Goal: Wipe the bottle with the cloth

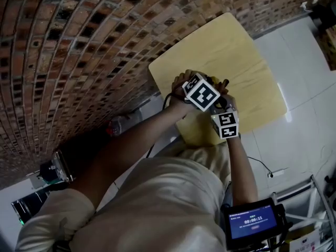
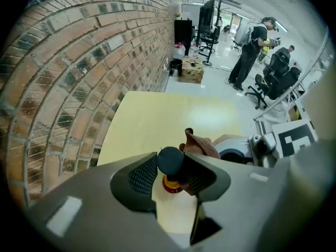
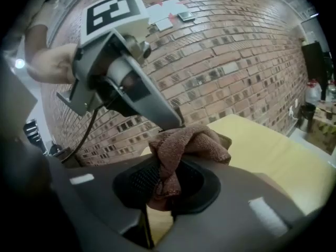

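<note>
Seen from above in the left gripper view, a small bottle (image 2: pixel 170 161) with a dark round cap and a red and yellow band sits between my left gripper's (image 2: pixel 170 173) pads, which are shut on it over the yellow table (image 2: pixel 157 119). A brown cloth (image 3: pixel 184 146) is bunched in my right gripper (image 3: pixel 165 185), which is shut on it, and its free end lies against the left gripper's body (image 3: pixel 126 83). The same cloth (image 2: pixel 202 145) shows just behind the bottle. In the head view both marker cubes (image 1: pixel 202 92) sit close together over the table's near edge and hide the bottle.
A brick wall (image 1: pixel 79 46) runs along the table's left side. White floor (image 1: pixel 299 77) lies to its right. People (image 2: pixel 252 46), office chairs and boxes stand far back in the room. A device with a lit screen (image 1: pixel 252 222) is at my lower right.
</note>
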